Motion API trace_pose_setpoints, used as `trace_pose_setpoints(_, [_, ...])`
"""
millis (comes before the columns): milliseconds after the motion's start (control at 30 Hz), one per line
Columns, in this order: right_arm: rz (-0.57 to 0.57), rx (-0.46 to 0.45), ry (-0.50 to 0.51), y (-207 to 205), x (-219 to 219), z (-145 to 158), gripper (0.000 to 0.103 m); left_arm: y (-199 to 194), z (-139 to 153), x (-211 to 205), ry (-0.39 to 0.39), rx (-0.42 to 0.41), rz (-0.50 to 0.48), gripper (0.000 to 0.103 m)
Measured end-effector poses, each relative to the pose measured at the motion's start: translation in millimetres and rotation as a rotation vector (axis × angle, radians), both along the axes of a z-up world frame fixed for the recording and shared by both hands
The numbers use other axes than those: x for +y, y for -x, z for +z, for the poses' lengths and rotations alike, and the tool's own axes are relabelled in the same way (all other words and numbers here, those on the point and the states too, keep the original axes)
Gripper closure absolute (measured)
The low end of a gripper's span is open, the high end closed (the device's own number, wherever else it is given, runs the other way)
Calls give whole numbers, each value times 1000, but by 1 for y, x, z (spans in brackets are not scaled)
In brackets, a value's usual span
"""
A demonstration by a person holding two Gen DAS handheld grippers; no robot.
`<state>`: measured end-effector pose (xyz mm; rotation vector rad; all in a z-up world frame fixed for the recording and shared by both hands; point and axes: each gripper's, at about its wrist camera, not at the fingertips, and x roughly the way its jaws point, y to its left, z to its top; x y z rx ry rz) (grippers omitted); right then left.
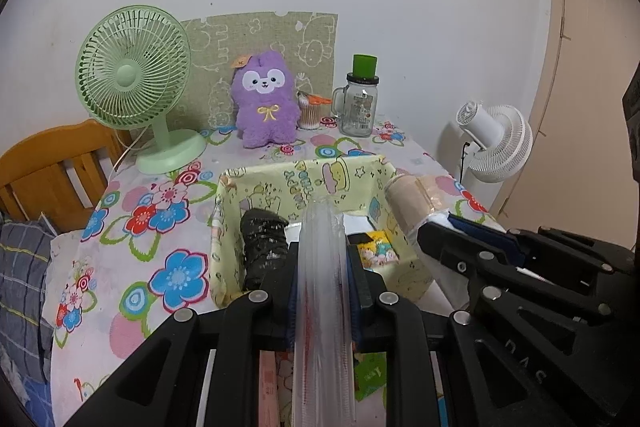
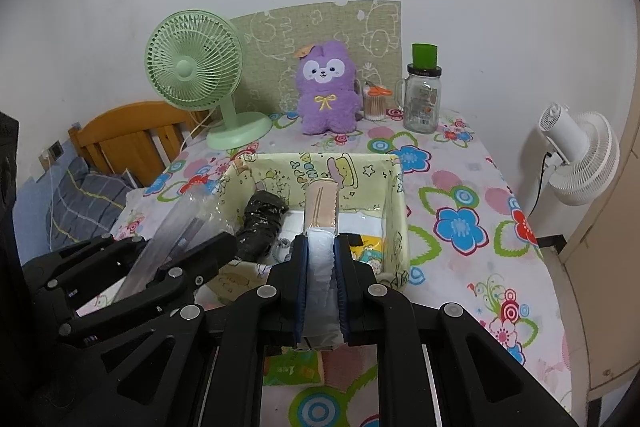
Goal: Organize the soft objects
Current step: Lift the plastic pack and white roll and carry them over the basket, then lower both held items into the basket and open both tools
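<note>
My left gripper (image 1: 323, 259) is shut on a clear plastic packet (image 1: 323, 287) with red inside, held at the near rim of the yellow cartoon fabric box (image 1: 280, 179). My right gripper (image 2: 322, 251) is shut on a clear-wrapped beige roll (image 2: 321, 205), held over the same box (image 2: 276, 167). Inside the box lie a black wrapped bundle (image 1: 264, 243), also seen in the right wrist view (image 2: 260, 223), and a yellow cartoon pack (image 1: 378, 249). A purple plush toy (image 1: 264, 99) sits at the table's back.
On the flowered tablecloth (image 1: 168, 211) stand a green desk fan (image 1: 136, 83), a glass mug jar with green lid (image 1: 359, 103) and a cotton swab tub (image 1: 310, 113). A white floor fan (image 2: 576, 155) stands right of the table; a wooden headboard (image 1: 52, 163) lies left.
</note>
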<state>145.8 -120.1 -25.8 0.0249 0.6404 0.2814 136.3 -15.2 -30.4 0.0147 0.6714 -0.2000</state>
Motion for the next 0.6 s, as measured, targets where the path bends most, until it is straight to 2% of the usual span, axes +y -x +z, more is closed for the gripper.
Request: trace_pose_setpoints(600, [6,36,-3,-41,4,-8,86,-42,-6,4,22,21,-1,85])
